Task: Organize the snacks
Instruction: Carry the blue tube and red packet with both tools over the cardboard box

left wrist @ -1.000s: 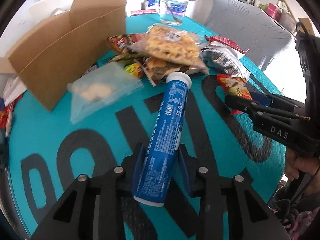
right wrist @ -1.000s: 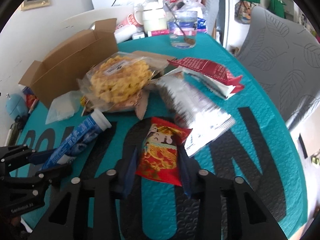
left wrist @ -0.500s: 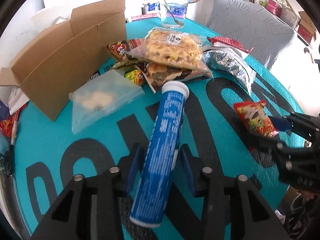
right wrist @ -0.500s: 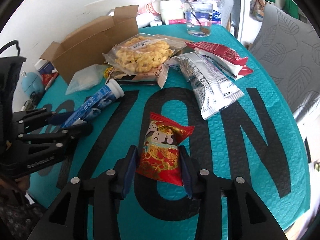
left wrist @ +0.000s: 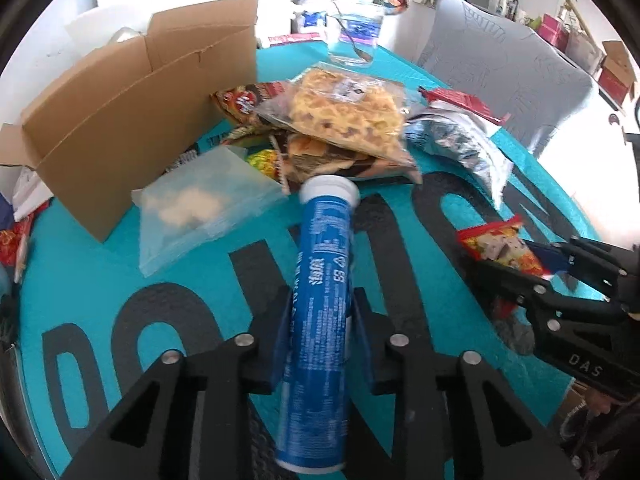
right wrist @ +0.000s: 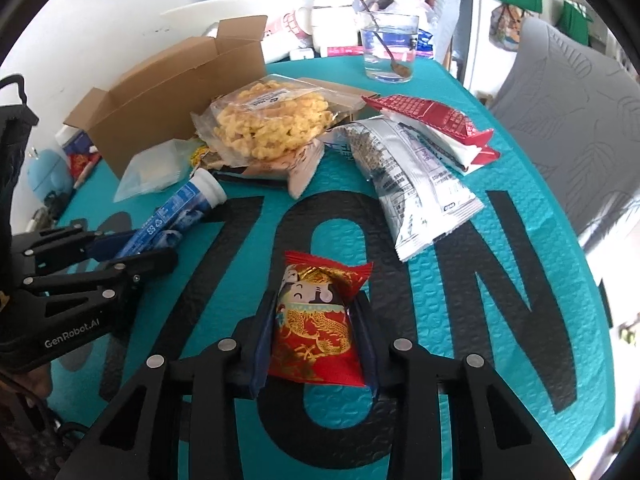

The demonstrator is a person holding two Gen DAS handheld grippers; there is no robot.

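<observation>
1. I hold the left gripper (left wrist: 320,320) clamped on the blue tube (left wrist: 320,304). The jaws have just been closing, with the tube between them. The pads bear on its mid-length, its white cap toward the snack pile.
2. I hold the right gripper (right wrist: 316,336) clamped on the red packet (right wrist: 316,332). Its jaws have likewise just been closing, with the packet between them.
3. Step in hand, as I judge it: carry both items to the cardboard box (left wrist: 120,128), which stands open at the far left of the teal mat (left wrist: 80,280).
4. Keep the tube's long axis in line with the fingers. The rigid, smooth cylinder is likely to pivot or slide in a loose grip.
5. Grip the packet lightly. It is glossy, crinkled foil film, puffed and soft, and I expect it to deform.
6. Clear the clear bag of yellow puffs (right wrist: 268,120) and the flat translucent pouch (left wrist: 200,204) lying just before the box. Both films look slippery.
7. The silver pouch (right wrist: 416,184) and the red wrapper (right wrist: 432,120) remain loose on the mat.
</observation>
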